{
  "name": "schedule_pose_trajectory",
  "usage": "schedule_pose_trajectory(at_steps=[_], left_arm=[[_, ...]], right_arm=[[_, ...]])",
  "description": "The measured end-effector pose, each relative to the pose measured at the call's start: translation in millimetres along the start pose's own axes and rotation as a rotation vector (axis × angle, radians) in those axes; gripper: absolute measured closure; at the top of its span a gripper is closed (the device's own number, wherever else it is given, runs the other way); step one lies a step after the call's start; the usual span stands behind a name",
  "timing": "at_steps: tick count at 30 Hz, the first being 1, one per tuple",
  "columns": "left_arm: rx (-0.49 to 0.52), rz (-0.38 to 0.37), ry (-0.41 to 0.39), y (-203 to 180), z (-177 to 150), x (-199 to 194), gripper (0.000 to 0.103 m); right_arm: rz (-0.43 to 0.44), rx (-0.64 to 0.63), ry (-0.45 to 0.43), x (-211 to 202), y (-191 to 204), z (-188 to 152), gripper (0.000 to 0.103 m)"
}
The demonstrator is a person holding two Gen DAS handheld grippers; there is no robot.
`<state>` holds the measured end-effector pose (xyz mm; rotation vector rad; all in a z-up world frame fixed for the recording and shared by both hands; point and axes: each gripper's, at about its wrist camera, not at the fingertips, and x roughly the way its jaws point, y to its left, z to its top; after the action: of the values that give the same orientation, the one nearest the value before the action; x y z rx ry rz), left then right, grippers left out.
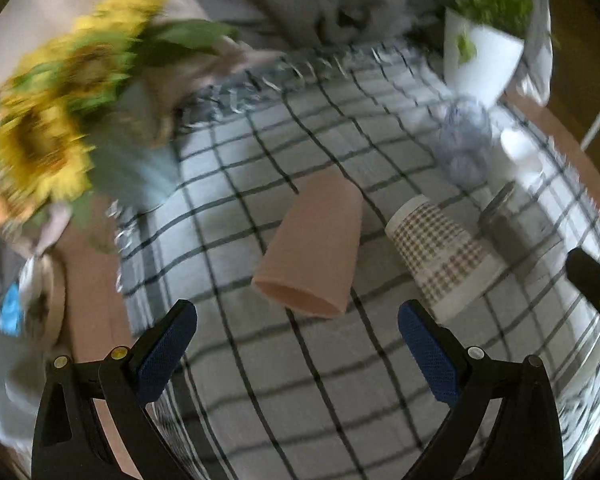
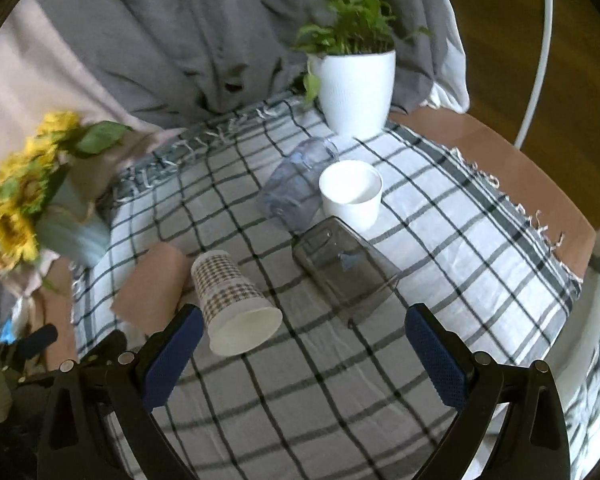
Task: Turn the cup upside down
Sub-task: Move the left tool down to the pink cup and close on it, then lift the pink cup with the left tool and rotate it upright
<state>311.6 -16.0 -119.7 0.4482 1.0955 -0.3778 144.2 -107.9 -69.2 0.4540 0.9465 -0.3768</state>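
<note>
The left gripper (image 1: 298,322) is held wide open and empty above the checked cloth (image 1: 300,380); the pink cup (image 1: 314,246) is seen lying on its side just beyond its blue pads, mouth toward the camera; a patterned paper cup (image 2: 232,298) lies on its side beside it; the right gripper (image 2: 302,328) is likewise spread wide with nothing held; a white cup (image 2: 352,192) stands upright farther back.

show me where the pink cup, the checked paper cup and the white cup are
pink cup (image 1: 314,240), left wrist view, middle of its side wall
checked paper cup (image 2: 230,288), right wrist view, patterned side wall
white cup (image 2: 352,204), right wrist view, outer wall below the rim
</note>
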Motion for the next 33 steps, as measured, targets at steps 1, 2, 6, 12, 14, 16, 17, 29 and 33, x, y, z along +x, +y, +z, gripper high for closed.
schedule_pose_trajectory(at_steps=[1, 2, 6, 12, 14, 16, 17, 29, 33], left_arm=[[0.024, -0.015, 0.016, -1.1, 3.4, 7.3, 0.0], [0.058, -0.033, 0.033, -2.1, 8.5, 17.4, 0.0], [0.119, -0.064, 0.101, 0.0, 24.1, 48.9, 0.001], [0.182, -0.143, 0.2, -3.6, 43.0, 82.1, 0.005], [0.198, -0.164, 0.24, -5.7, 45.5, 90.9, 0.011], [0.207, -0.18, 0.264, -7.4, 45.8, 97.4, 0.014], [0.206, -0.186, 0.27, -7.7, 45.9, 99.2, 0.023], [0.057, -0.235, 0.272, 4.3, 36.2, 101.4, 0.031], [0.009, -0.248, 0.253, 6.6, 30.5, 86.9, 0.031]], right_arm=[[-0.014, 0.015, 0.004, 4.7, 2.7, 0.7, 0.002], [-0.029, 0.026, 0.004, 8.0, 3.4, 2.0, 0.002], [-0.103, 0.082, 0.008, 23.8, 11.1, 5.7, 0.002], [-0.139, 0.148, 0.022, 40.1, 17.0, 12.7, 0.002], [-0.144, 0.165, 0.028, 43.5, 17.9, 14.3, 0.002], [-0.15, 0.173, 0.034, 46.4, 18.8, 15.3, 0.002], [-0.153, 0.178, 0.037, 47.6, 19.2, 15.5, 0.002], [-0.186, 0.189, 0.052, 49.4, 13.1, 11.4, 0.001], [-0.183, 0.197, 0.043, 45.7, 9.1, 11.3, 0.002]])
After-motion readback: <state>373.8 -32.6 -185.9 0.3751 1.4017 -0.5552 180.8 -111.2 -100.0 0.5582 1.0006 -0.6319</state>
